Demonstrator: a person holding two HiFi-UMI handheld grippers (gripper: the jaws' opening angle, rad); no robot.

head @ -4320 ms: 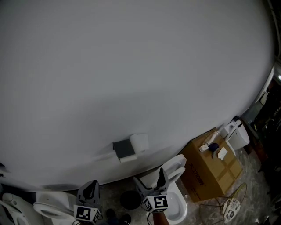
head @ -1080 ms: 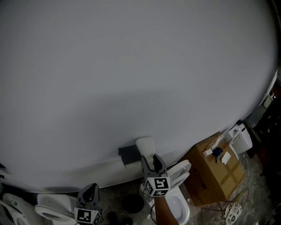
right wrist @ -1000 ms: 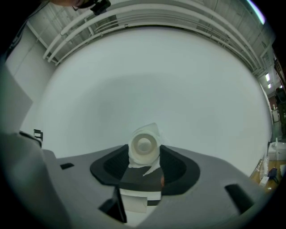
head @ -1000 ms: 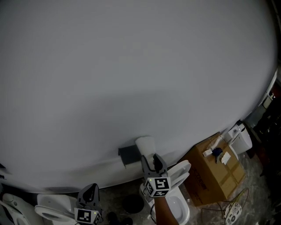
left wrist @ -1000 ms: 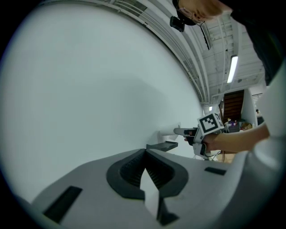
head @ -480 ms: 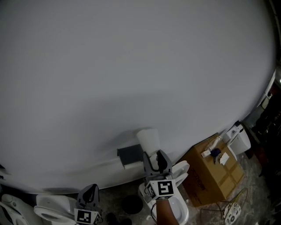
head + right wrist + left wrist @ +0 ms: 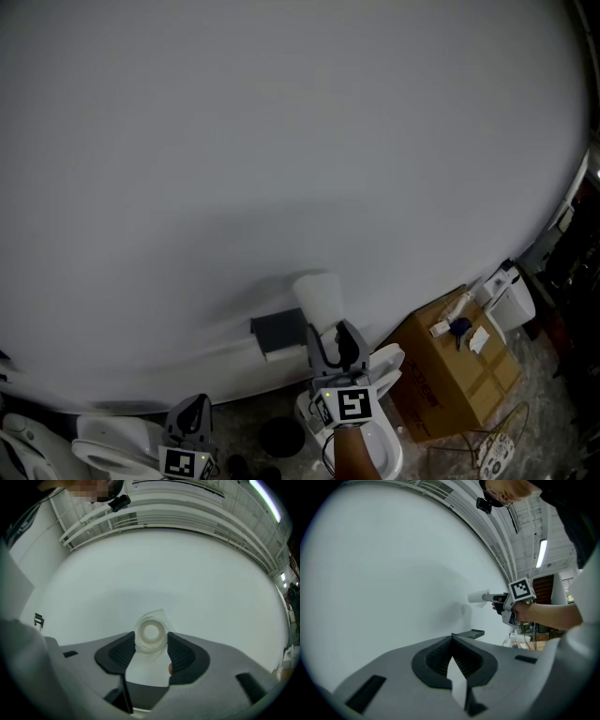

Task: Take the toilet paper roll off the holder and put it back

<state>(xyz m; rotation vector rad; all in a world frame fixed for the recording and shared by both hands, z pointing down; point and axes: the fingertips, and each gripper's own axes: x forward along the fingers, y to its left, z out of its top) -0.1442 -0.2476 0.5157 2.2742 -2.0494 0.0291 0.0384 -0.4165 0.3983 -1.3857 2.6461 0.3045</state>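
Observation:
The white toilet paper roll (image 7: 318, 294) hangs in the air, up and to the right of the dark grey holder (image 7: 278, 330) on the wall. My right gripper (image 7: 332, 336) is shut on the roll's lower end. In the right gripper view the roll (image 7: 150, 633) shows end-on, its core hole facing me, pinched between both pads of the right gripper (image 7: 150, 641). The left gripper view shows the roll (image 7: 478, 597) above the holder's shelf (image 7: 470, 633). My left gripper (image 7: 190, 414) stays low at the left, away from both. The left gripper's tips (image 7: 452, 637) meet with nothing between them.
A white wall (image 7: 281, 141) fills most of the head view. Below stand a white toilet (image 7: 377, 448) under my right hand, another toilet (image 7: 111, 441) at the left, a cardboard box (image 7: 455, 370) with small items on top, and a dark round thing (image 7: 281, 433) on the floor.
My right gripper, which earlier came up from below to grasp the roll beside the holder, has lifted the roll up and slightly right, off the holder. The left gripper has stayed put.

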